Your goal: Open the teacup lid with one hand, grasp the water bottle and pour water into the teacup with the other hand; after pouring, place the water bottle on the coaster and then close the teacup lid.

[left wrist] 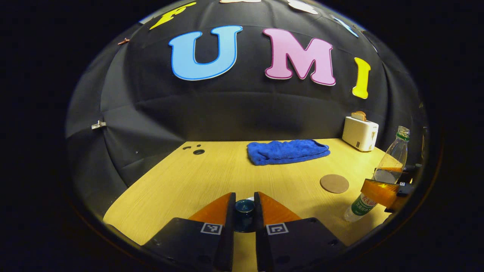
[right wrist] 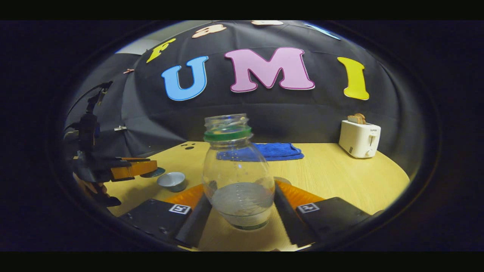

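The teacup lid [left wrist: 244,208] is held off the teacup [right wrist: 172,181] by the left gripper [left wrist: 244,207], the uncapped water bottle [right wrist: 237,177] is clamped upright by the right gripper [right wrist: 239,206], and resting it on the coaster [left wrist: 334,183] near the table's [left wrist: 181,181] right edge and relidding are judged outstanding.

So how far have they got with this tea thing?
The lid is already off the teacup, pinched in the left gripper and held up beside it. The right gripper clasps the uncapped water bottle, roughly upright. Whether water has been poured, I cannot tell. Left: setting the bottle on the coaster, then closing the cup.
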